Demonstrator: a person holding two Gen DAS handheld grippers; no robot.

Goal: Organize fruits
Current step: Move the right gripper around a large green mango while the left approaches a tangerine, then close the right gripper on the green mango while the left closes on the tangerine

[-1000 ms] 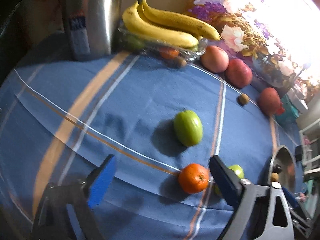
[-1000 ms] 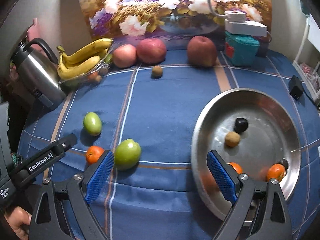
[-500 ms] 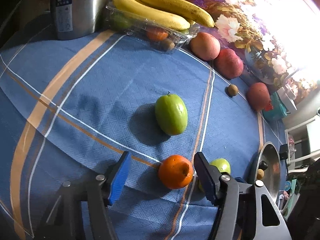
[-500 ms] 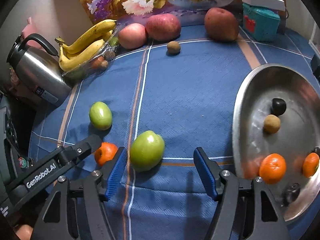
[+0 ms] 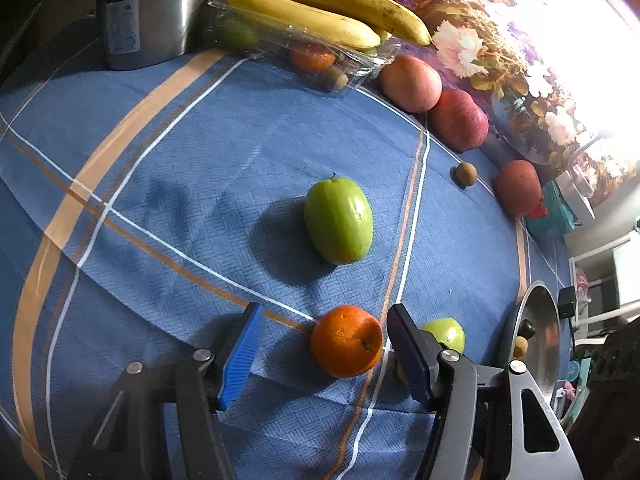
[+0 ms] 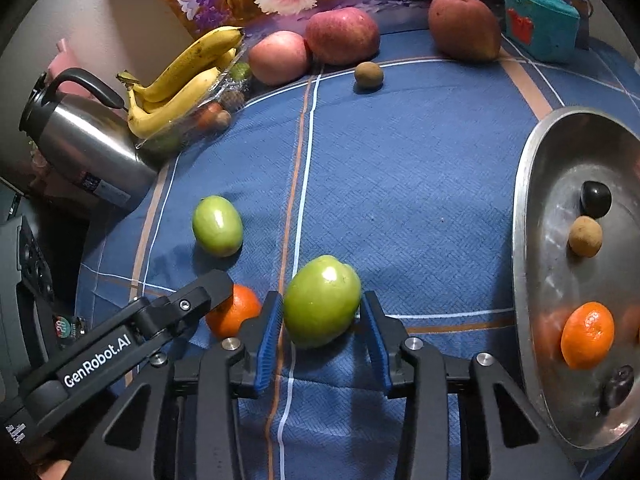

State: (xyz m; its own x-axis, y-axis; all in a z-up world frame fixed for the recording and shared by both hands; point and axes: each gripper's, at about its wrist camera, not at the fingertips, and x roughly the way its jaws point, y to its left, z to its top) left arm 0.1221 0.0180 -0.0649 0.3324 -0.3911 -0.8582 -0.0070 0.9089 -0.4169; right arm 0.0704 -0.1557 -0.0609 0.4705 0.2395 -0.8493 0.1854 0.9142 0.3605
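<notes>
On the blue cloth an orange (image 5: 346, 340) lies between the jaws of my left gripper (image 5: 322, 356). It sits close to the right pad, and a clear gap separates it from the left pad. The round green fruit (image 6: 322, 302) sits between the pads of my right gripper (image 6: 321, 334). Those jaws are closing, with both pads at the fruit's sides. The same fruit (image 5: 448, 332) shows behind the left gripper's right finger. An oval green fruit (image 5: 339, 220) lies free farther out. The steel tray (image 6: 532, 240) at the right holds a mandarin (image 6: 587, 334) and small dark and brown fruits.
Bananas (image 6: 180, 80) rest on a clear plastic box of fruit beside a steel kettle (image 6: 84, 144) at the back left. Three red apples (image 6: 342, 36), a small brown fruit (image 6: 368, 75) and a teal box (image 6: 540, 24) line the back edge below a flower picture.
Both grippers came down and their jaws narrowed. The left closed in around the orange. The right swung left from over the tray and drew its pads in on the round green fruit.
</notes>
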